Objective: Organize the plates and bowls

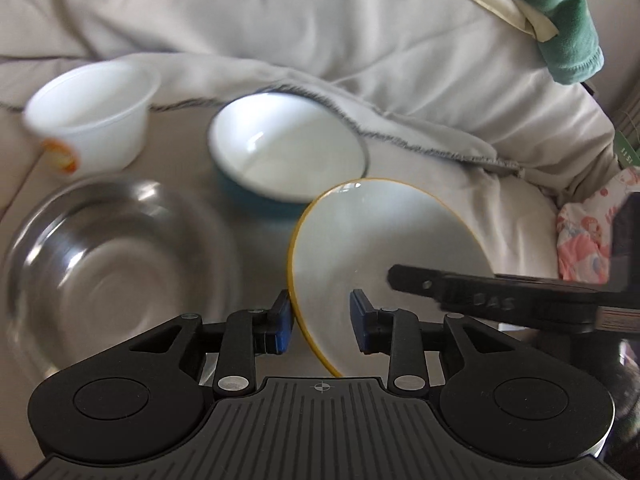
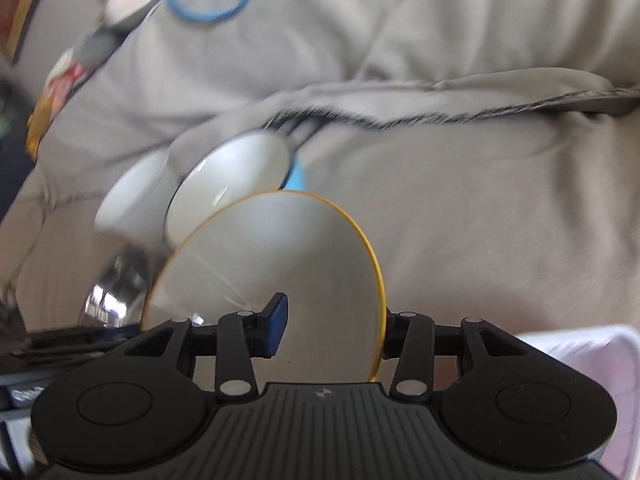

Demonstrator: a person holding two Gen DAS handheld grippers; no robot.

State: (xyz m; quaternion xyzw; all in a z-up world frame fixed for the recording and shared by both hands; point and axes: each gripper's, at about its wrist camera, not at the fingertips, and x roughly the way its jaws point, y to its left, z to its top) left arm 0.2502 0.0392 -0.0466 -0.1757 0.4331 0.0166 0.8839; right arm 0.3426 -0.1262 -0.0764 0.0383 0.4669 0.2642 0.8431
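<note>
A white plate with a yellow rim (image 1: 380, 240) stands tilted above the beige surface. In the left wrist view its rim runs between the blue pads (image 1: 282, 322) of my left gripper (image 1: 320, 322), which is open; the right pad stands clear of the plate. My right gripper (image 1: 420, 284) reaches in from the right onto the plate's face. In the right wrist view the plate (image 2: 280, 264) sits in my right gripper (image 2: 332, 330), one pad on its face and the other finger hidden behind the rim. Behind lie a steel bowl (image 1: 108, 264), a white bowl with a blue outside (image 1: 288, 152) and a white plastic bowl (image 1: 88, 116).
A rumpled grey blanket (image 1: 360, 40) with a dark stitched hem lies behind the bowls. A green cloth (image 1: 560, 20) hangs at the upper right, pink patterned fabric (image 1: 588, 236) lies at the right. A blue ring (image 2: 212, 4) rests on the blanket further back.
</note>
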